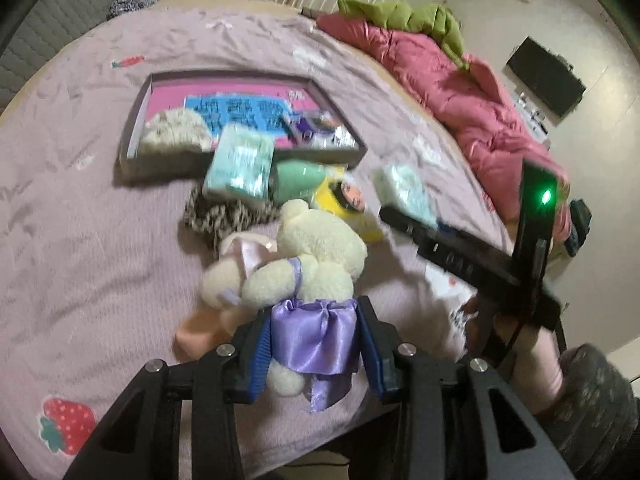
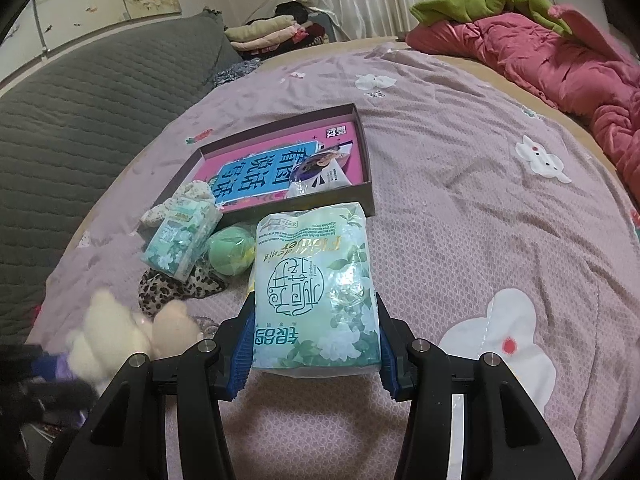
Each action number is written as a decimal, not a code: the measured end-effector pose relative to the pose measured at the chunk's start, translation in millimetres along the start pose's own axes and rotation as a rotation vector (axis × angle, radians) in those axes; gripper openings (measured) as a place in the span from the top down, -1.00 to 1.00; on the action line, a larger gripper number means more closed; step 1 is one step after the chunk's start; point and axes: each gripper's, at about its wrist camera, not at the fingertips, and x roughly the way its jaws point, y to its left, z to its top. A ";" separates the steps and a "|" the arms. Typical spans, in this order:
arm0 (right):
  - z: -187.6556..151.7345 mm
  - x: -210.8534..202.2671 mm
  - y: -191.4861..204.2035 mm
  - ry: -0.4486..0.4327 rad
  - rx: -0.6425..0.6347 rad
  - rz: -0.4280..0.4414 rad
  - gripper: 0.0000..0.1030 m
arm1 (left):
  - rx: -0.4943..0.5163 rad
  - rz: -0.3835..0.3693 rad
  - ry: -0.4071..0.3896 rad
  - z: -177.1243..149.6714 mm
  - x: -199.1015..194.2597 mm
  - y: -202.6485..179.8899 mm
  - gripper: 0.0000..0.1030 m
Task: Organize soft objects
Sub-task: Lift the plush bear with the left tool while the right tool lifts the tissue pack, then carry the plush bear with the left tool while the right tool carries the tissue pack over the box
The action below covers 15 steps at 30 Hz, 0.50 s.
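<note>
A: Left wrist view: what is the left gripper (image 1: 316, 344) holding?
B: Its blue pads clamp the purple satin skirt of the cream teddy bear (image 1: 316, 248), which lies just in front of the shallow box (image 1: 132, 136).
A: And the right gripper (image 2: 314, 354)?
B: Closed on a green tissue pack (image 2: 316, 292), held just before the box's (image 2: 366, 152) near edge, beside the smaller tissue pack (image 2: 182, 240) leaning against it.

Soft things on the pink bedspread, counted.

Two pale green tissue packs (image 2: 316, 296) (image 2: 182, 240), two cream plush bears (image 1: 316, 248) (image 1: 222, 284), one shallow brown cardboard tray (image 2: 366, 156) at frame centre, one green round ball (image 2: 232, 250), one leopard-print cloth (image 2: 176, 290).
</note>
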 end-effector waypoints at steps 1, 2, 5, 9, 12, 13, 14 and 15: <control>0.3 0.4 0.3 0.000 0.001 0.000 -0.02 | -0.006 -0.001 -0.015 3.3 -1.4 2.2 0.23; 0.4 0.7 1.2 0.000 0.001 0.002 -0.02 | -0.011 -0.002 -0.028 8.7 -1.7 4.0 0.24; 0.8 0.0 1.5 -0.001 -0.001 0.005 -0.02 | -0.028 0.016 -0.072 24.9 0.1 10.5 0.23; 2.2 1.6 3.2 -0.001 -0.004 0.010 -0.02 | -0.022 0.052 -0.074 36.4 17.9 24.3 0.23; 2.9 3.2 2.7 0.001 -0.004 0.013 -0.02 | -0.017 0.077 -0.060 35.9 33.2 32.4 0.23; 2.5 3.8 3.3 0.002 -0.005 0.014 -0.02 | -0.018 0.076 -0.055 34.3 37.0 35.0 0.23; 2.0 4.2 3.4 0.004 -0.006 0.015 -0.02 | -0.019 0.078 -0.053 33.3 38.5 36.0 0.23; 1.9 4.7 3.1 0.004 -0.006 0.015 -0.02 | -0.018 0.084 -0.041 30.6 41.9 36.5 0.23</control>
